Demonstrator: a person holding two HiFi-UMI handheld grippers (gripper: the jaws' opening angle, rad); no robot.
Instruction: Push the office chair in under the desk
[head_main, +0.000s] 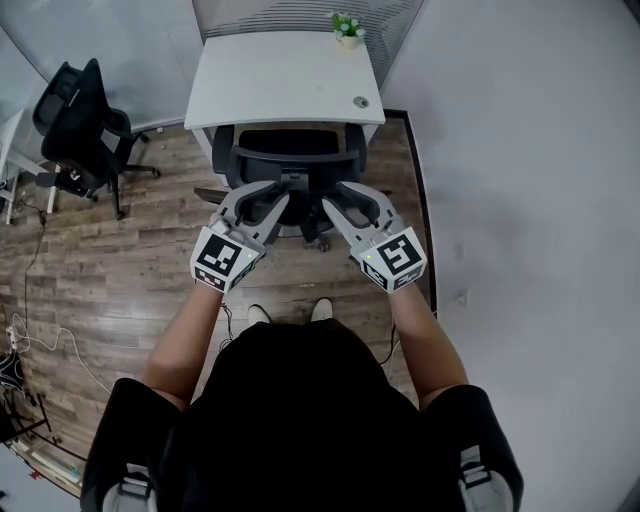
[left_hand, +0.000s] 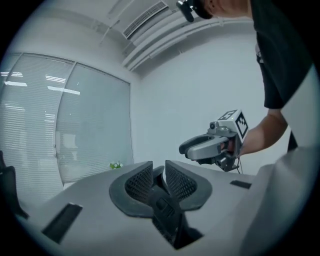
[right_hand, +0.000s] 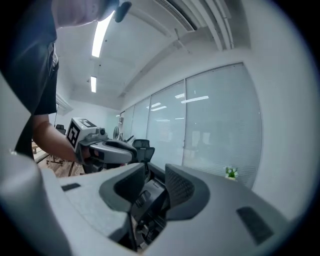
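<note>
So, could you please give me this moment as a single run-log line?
office chair: seat under desk | left claw: open, empty | right claw: open, empty | both clear of chair

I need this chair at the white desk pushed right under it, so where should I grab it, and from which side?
On the chair, probably the backrest's top rim, from your side: left gripper left of the centre spine, right gripper right of it. The chair faces the desk, so that rim runs crosswise, nearest you.
</note>
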